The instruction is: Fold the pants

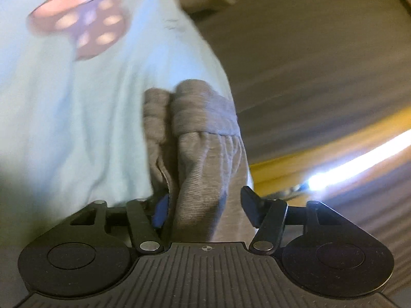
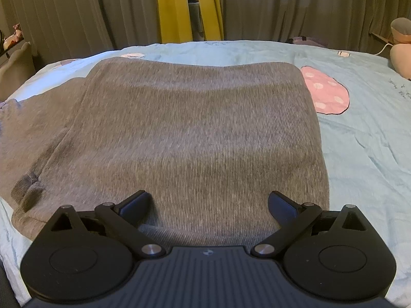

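Note:
The grey ribbed pants [image 2: 195,133] lie folded flat on the light blue bedsheet [image 2: 359,138]. My right gripper [image 2: 208,205] is open and empty, just above the near edge of the pants. In the left wrist view a bunched part of the grey pants [image 1: 203,148], with its gathered band, sits between the fingers of my left gripper [image 1: 205,210]. The jaws stand apart with the cloth between them, lifted off the bedsheet [image 1: 77,128]. The left view is blurred by motion.
A pink mushroom print [image 2: 325,91] is on the sheet right of the pants. Grey curtains [image 2: 295,7] and a yellow curtain [image 2: 177,7] hang behind the bed. A plush toy [image 2: 400,46] sits at the right edge.

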`<state>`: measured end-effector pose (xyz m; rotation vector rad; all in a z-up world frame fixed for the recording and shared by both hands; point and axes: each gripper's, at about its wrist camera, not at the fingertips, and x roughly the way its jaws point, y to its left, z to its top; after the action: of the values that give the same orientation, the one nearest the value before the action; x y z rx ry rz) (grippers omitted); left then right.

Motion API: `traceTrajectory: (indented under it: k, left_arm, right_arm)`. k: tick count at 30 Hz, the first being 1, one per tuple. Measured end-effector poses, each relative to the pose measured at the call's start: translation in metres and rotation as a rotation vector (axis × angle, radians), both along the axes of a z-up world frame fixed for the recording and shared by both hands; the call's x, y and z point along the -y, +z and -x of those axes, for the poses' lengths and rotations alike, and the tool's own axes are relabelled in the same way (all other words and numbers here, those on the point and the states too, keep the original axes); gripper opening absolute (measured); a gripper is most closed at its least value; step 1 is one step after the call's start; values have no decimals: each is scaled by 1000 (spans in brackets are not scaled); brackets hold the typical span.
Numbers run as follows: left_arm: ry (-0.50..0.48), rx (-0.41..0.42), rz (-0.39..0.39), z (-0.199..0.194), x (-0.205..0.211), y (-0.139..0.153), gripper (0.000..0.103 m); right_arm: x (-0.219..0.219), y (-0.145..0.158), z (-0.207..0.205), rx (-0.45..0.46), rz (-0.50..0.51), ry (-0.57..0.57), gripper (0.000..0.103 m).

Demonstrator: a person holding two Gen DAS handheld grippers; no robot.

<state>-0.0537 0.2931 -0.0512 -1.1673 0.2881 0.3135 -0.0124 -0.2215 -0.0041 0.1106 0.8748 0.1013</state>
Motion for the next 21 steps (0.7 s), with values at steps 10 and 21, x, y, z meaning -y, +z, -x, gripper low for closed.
traceTrajectory:
  k: [10, 21]
  left_arm:
    - [-2, 3, 30, -25, -20, -3, 26]
    - [-286, 121, -719, -20, 89, 133, 17]
  right_arm:
    - [-2, 0, 1, 10, 7, -1, 99]
    - [13, 8, 2, 16, -92, -35, 99]
